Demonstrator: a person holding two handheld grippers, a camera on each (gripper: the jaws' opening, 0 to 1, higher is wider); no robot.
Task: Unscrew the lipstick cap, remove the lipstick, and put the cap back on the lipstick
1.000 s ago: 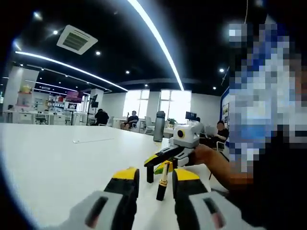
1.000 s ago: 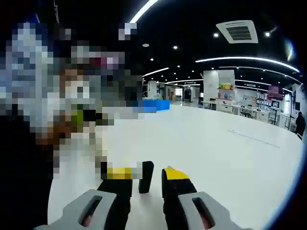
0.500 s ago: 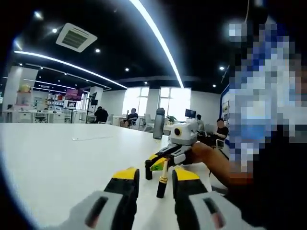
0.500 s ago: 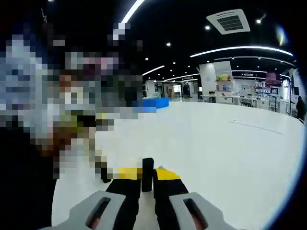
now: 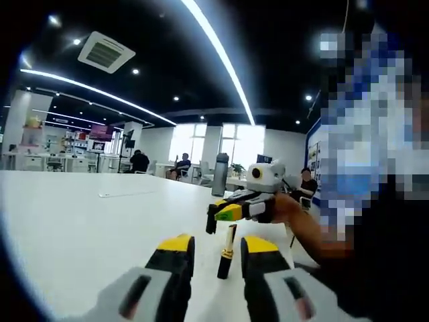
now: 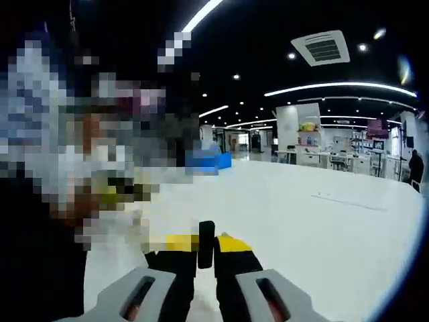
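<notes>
— Far left of the left gripper view?

— White counter [image 5: 80, 215], broad and bare there, under a dark ceiling with a square vent [image 5: 106, 52] and long light strips.

— And at the bottom of that view?

— Left tool [image 5: 218, 243], yellow-tipped, spread apart. Between the tips, the lipstick [image 5: 226, 251]: upright, black at the base, gold above, uncapped. Nearer the right-hand jaw than the other. Whether touching that jaw, cannot tell.

— Resting on the counter?

— Seemingly, base down near the counter surface; contact hidden by the jaws.

— Further right?

— Right tool [image 5: 216, 218], coming in from the right, just above the lipstick and apart from it. Pressed together on the black cap [image 5: 211, 221], which points down and left. Behind it, a grey bottle [image 5: 219, 174] standing far back on the counter. Right again, a hand [image 5: 295, 213] wrapped around that tool's grip.

— Same story in the right gripper view?

— Yes. Right tool [image 6: 206, 245] low in the middle, jaws closed tight on the cap [image 6: 206, 235], held upright between the yellow tips. Beyond it and to the right, the same white counter [image 6: 322, 228].
</notes>
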